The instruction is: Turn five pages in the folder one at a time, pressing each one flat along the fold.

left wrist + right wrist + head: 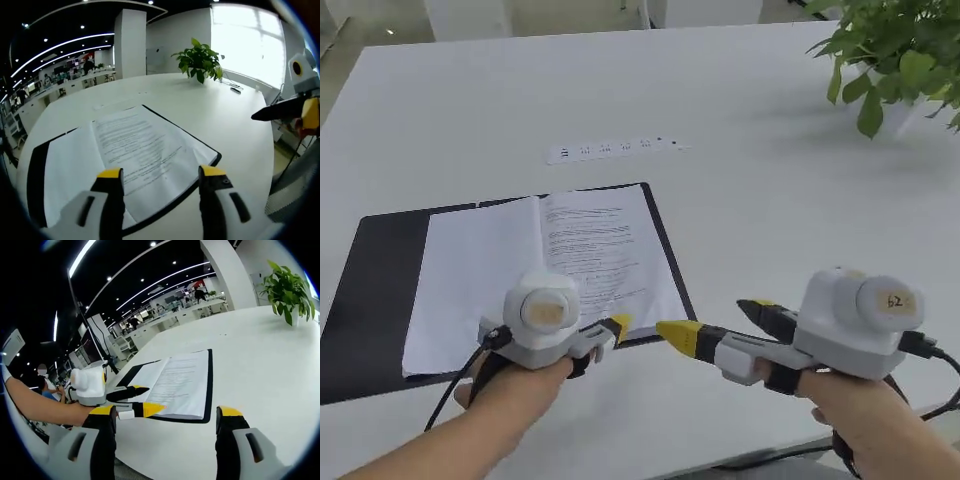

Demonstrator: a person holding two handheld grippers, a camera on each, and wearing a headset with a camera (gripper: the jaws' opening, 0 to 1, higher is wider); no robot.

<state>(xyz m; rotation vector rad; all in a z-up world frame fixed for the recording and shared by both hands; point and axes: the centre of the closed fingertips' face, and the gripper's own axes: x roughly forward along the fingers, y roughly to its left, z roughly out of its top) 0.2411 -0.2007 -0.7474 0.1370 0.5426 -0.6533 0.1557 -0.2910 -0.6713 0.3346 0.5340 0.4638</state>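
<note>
Head view reads bright and even: the white table (pixel 750 200) throws back soft light, with a faint shadow beside the plant (pixel 900 50). Left gripper view: the window (pixel 240 45) blows out to white. Right gripper view: ceiling strip lights (pixel 80 260) streak overhead. Both fisheye pictures bend hard at the edges. I cannot read the print on the page (pixel 595 245); it is too soft.

Left gripper (pixel 161 172) and right gripper (pixel 165 411), jaws apart.
</note>
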